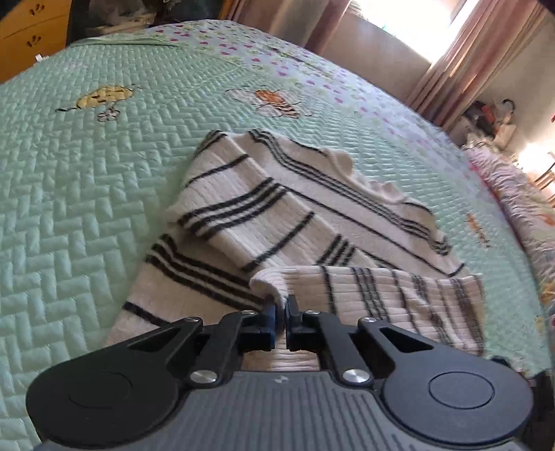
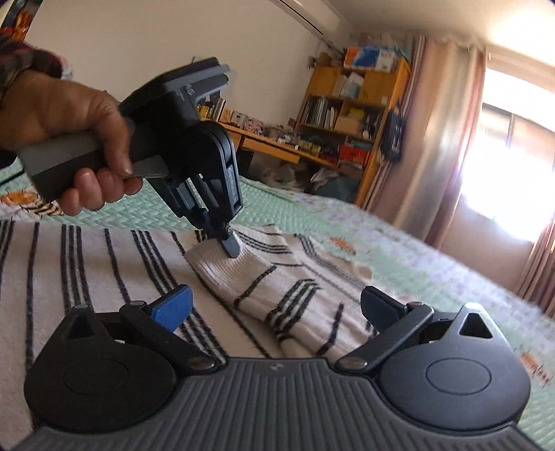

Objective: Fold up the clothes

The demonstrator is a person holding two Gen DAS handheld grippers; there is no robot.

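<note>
Clamped on the sleeve cuff [image 1: 269, 284], the left gripper [image 1: 281, 307] should lift it clear, then carry it across the sweater [image 1: 277, 208] lying on the bed [image 1: 86, 173]. Right gripper [image 2: 275, 305] hovers with fingers apart, holding nothing, free to pin the fold.

A lived-in home bedroom: a bed [image 1: 86, 173] under a mint quilted cover stitched with bees, pink curtains [image 2: 447, 132] at a sunlit window, a crowded wooden bookshelf [image 2: 353, 114] (boxes stacked on top) and a wall-mounted air conditioner [image 2: 308, 15].
</note>
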